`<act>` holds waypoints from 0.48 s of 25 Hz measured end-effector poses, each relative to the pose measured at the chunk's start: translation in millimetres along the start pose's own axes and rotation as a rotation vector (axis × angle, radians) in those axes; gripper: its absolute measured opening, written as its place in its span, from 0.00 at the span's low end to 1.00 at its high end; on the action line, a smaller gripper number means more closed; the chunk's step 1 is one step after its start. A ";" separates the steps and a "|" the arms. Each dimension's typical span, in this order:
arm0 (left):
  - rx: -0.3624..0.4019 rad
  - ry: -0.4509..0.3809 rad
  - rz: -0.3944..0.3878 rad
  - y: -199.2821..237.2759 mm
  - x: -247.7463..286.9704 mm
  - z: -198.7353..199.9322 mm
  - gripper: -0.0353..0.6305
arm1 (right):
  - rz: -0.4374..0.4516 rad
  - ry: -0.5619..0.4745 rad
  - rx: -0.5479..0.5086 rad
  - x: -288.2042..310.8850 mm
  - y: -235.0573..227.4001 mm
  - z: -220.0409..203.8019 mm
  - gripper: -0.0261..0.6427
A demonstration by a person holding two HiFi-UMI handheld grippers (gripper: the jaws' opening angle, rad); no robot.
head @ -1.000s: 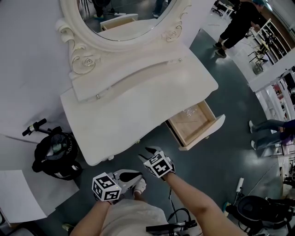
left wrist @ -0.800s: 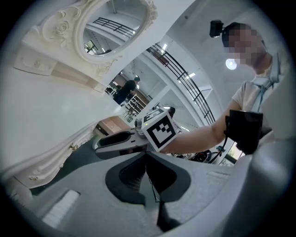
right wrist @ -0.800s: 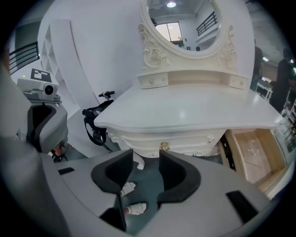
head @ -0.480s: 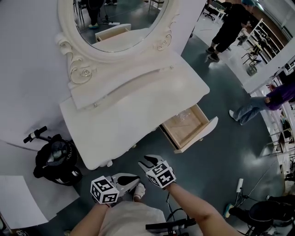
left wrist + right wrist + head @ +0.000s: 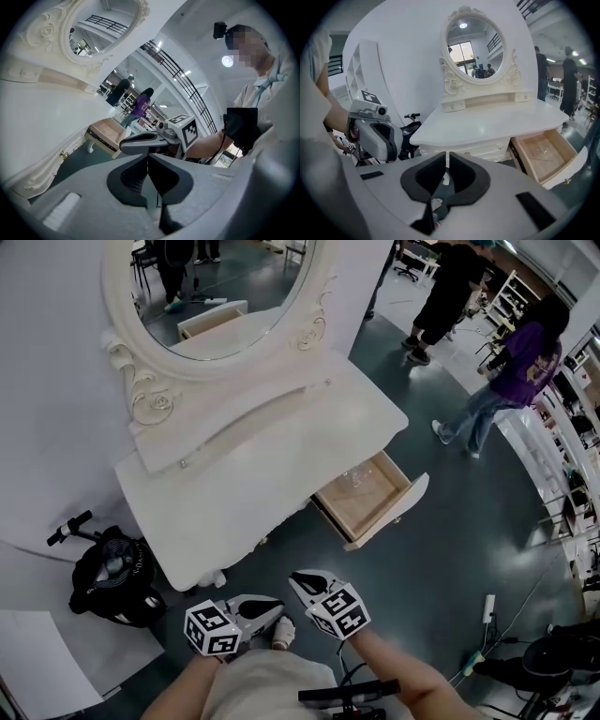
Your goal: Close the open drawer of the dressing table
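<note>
From overhead, the drawer [image 5: 367, 495] hangs wide open at the right end of the dressing table [image 5: 234, 493], well apart from both tools, so no push is under way yet. The left gripper [image 5: 272, 606] and right gripper [image 5: 302, 579] hover low by the person's body.

Left gripper view: jaws pressed together and empty, a blunt nose that would suit a shove, I'd say.

Right gripper view: jaws have just been closing, tips meeting on nothing. It's aimed at the table, with the drawer off to the right.
</note>
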State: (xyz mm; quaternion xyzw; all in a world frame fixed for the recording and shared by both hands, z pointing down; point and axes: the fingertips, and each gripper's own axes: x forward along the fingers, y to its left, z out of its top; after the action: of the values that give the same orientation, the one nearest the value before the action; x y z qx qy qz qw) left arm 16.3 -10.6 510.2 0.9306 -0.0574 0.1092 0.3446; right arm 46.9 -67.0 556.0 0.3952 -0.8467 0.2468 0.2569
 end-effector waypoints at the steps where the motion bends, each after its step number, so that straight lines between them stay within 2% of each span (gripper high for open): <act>1: 0.004 0.001 -0.006 -3.0 1.5 1.1 0.07 | 0.008 -0.010 -0.001 -4.4 2.6 0.8 0.09; 7: 0.021 -0.007 -0.037 -18.2 5.9 13.9 0.07 | 0.078 -0.075 0.033 -30.5 18.7 13.1 0.07; 12: 0.040 -0.013 -0.054 -32.4 5.0 22.1 0.07 | 0.097 -0.076 0.042 -50.2 27.1 15.9 0.06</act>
State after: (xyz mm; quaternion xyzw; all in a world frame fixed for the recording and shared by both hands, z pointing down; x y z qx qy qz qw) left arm 30.6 -0.7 474.8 0.9392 -0.0322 0.0948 0.3284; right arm 49.5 -34.3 506.7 0.3683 -0.8686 0.2615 0.2038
